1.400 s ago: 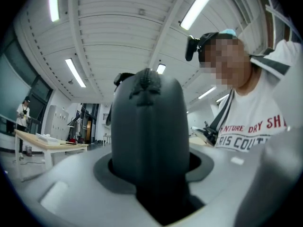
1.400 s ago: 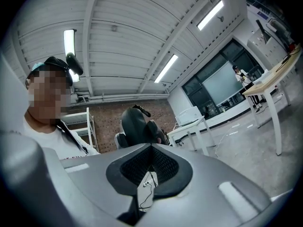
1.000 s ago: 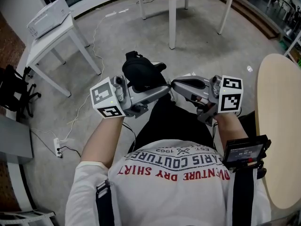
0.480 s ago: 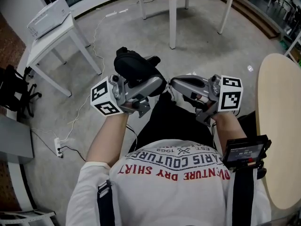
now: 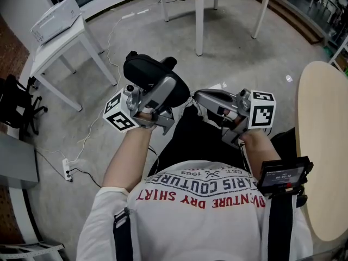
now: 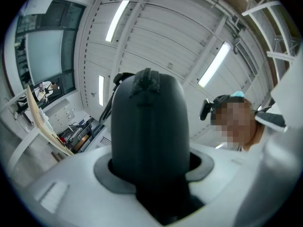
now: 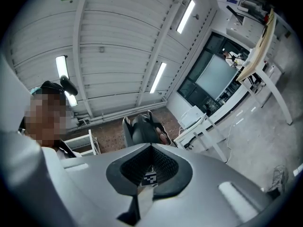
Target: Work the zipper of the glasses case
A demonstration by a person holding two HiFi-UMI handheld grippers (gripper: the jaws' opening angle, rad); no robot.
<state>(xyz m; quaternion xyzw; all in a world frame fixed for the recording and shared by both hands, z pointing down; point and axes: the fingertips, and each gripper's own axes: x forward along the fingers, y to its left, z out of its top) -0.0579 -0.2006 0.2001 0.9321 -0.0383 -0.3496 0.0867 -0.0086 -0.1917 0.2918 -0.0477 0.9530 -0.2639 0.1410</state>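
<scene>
The left claw (image 5: pixel 165 86) is clamped on a black glasses case (image 5: pixel 142 69), holding it by one end in the air in front of the person's chest. The case's free, rounded end points up and away from the body. In the left gripper view the case (image 6: pixel 149 126) fills the middle of the picture. It stands straight out from between the jaws, which press on its lower end from both sides. A zipper seam (image 6: pixel 147 82) runs over its domed top; whether the zipper is open or shut cannot be made out.

The right claw (image 5: pixel 199 97) is closed on nothing. In the right gripper view its jaws meet (image 7: pixel 149 170) with no object between the pads. The case (image 7: pixel 142 129) shows beyond them, apart from the jaws. In the head view the right claw's tip points toward the left gripper, near it but not touching the case.

Both grippers hover over a grey floor (image 5: pixel 239 69). A white worktop (image 5: pixel 54 56) carrying a white box (image 5: pixel 56 18) stands off to the left. A round beige worktop (image 5: pixel 321 145) lies at the right edge.
</scene>
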